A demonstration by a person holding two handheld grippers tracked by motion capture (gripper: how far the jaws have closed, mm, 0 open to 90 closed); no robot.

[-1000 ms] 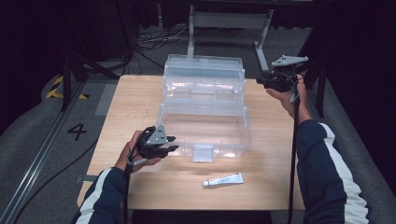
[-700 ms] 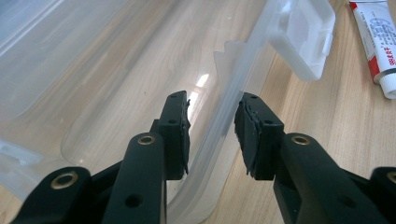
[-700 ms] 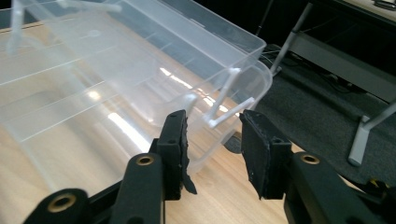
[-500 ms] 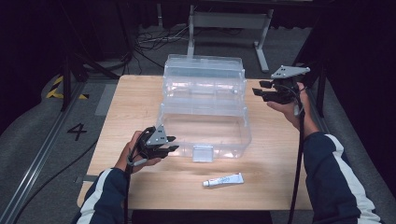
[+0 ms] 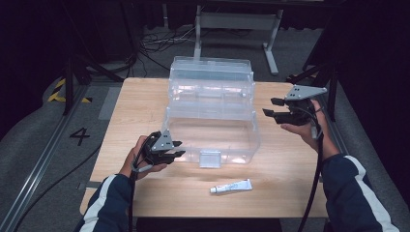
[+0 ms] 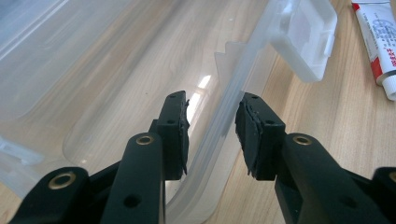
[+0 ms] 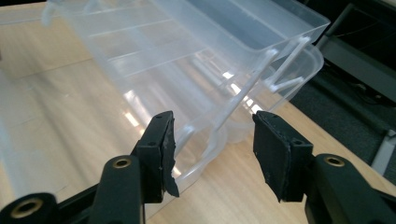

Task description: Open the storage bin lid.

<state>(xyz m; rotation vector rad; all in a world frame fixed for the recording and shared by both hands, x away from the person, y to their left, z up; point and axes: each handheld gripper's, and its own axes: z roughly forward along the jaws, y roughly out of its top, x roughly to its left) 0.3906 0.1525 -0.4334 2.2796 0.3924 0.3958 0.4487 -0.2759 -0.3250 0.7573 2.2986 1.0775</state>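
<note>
High view: a clear plastic storage box with a raised lid section (image 5: 211, 113) sits at the middle of the light wooden table (image 5: 290, 169). The left hand-held gripper (image 5: 177, 148) is at the box's 8 o'clock corner, jaws straddling the front rim. The right hand-held gripper (image 5: 270, 107) hovers off the box's 3 o'clock side, apart from it, jaws spread. A small white tube with a red-printed label (image 5: 231, 187) lies at 6 o'clock, in front of the box, near its front latch.

Left gripper view: the left hand-held gripper (image 6: 212, 126) has its jaws parted with the clear rim wall running up between them; the pads look just off the plastic, so it is open, not clamped. The tube (image 6: 378, 42) sits at 1 o'clock.

Right gripper view: the right hand-held gripper (image 7: 212, 140) is wide open, the box's end wall and thin lid struts (image 7: 261, 70) ahead at 12 o'clock.

To steady the box well, I would close the left jaws squarely on the rim before the right one advances.
</note>
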